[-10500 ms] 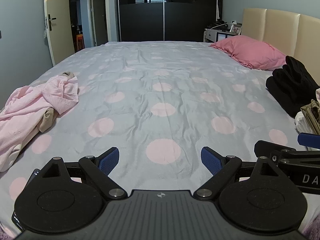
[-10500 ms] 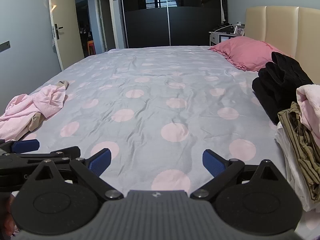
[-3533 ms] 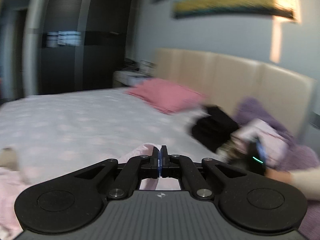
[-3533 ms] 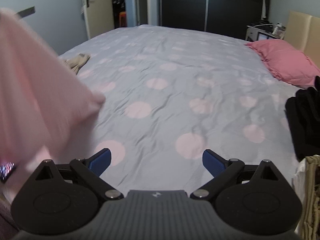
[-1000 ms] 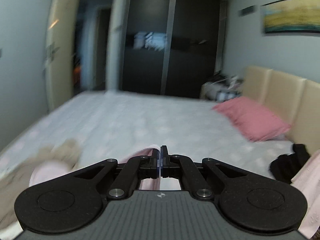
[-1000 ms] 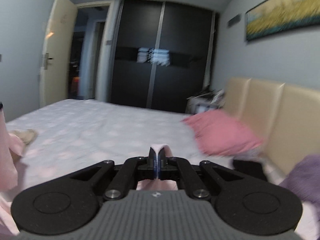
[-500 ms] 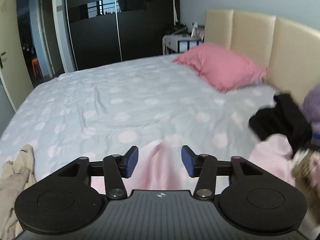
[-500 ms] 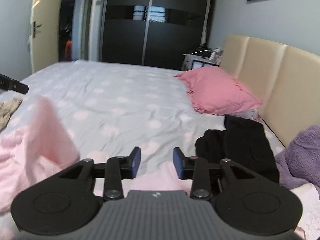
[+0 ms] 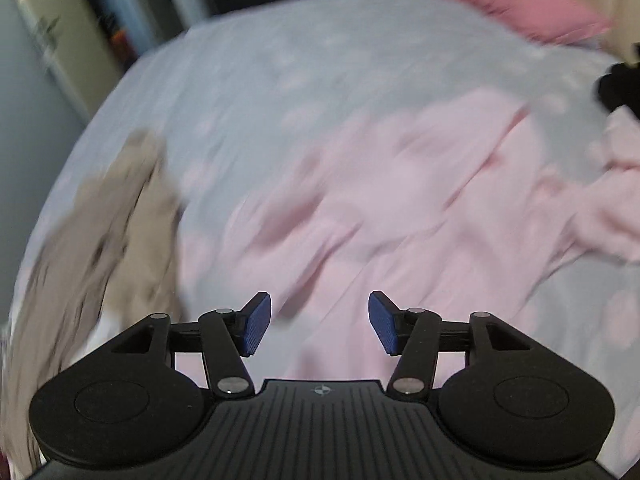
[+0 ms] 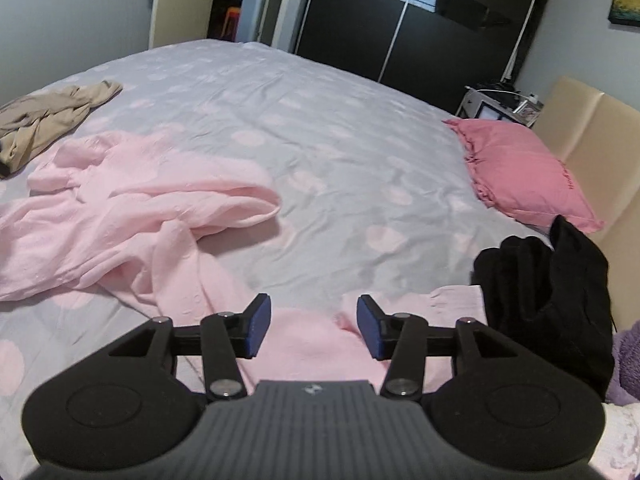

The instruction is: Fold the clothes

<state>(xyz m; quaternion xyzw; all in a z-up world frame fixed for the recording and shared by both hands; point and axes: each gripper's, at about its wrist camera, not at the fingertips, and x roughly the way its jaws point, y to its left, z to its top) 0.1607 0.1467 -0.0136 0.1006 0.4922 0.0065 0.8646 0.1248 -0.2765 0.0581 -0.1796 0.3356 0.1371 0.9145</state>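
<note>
A pale pink garment (image 10: 132, 216) lies loosely spread and wrinkled on the dotted grey bed sheet (image 10: 320, 128). In the blurred left wrist view the same pink garment (image 9: 392, 200) stretches across the bed ahead. My left gripper (image 9: 319, 324) hangs over its near edge, jaws opening, with pink cloth below the blue pads (image 9: 256, 322) and nothing pinched. My right gripper (image 10: 310, 328) is over the garment's near right part, jaws opening, pads apart and off the cloth.
A beige garment (image 10: 48, 114) lies crumpled at the bed's left side, also seen as a beige garment (image 9: 104, 248) in the left wrist view. A black clothes pile (image 10: 556, 300) and a pink pillow (image 10: 524, 168) sit by the cream headboard (image 10: 592, 136). Purple fabric (image 10: 628, 360) is at far right.
Both grippers were shut on the pink garment held up in the air; they came down, let it go, and it now lies on the bed. The jaws stand wider than half a second ago.
</note>
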